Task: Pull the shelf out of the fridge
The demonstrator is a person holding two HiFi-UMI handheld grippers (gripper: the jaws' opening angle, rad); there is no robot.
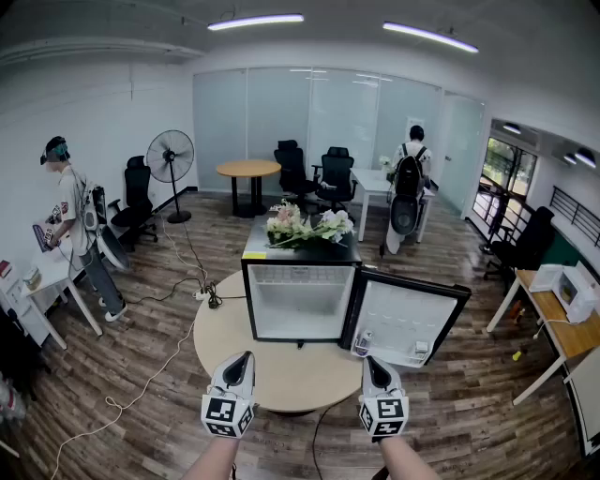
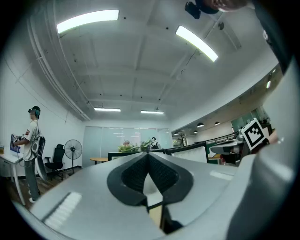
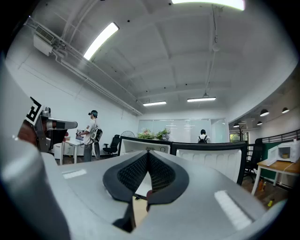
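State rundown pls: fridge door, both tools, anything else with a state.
Fridge door: open, swung out to the right.
Fridge: upright on the round table, interior exposed.
Left tool: shut, nothing in it, short of the fridge.
Right tool: shut, nothing in it, short of the fridge.
Floor fan: upright; spinning or not, cannot tell.

Wood-plank floor (image 1: 487,394), glass wall (image 1: 281,112), strip lights (image 1: 255,21), perhaps a microwave (image 1: 574,292)

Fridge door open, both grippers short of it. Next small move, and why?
Probably open the right gripper and ease it toward the fridge cavity. The door already stands open, yet this gripper and the left gripper sit shut and empty over the near edge of the table. The shelf is hard to make out.
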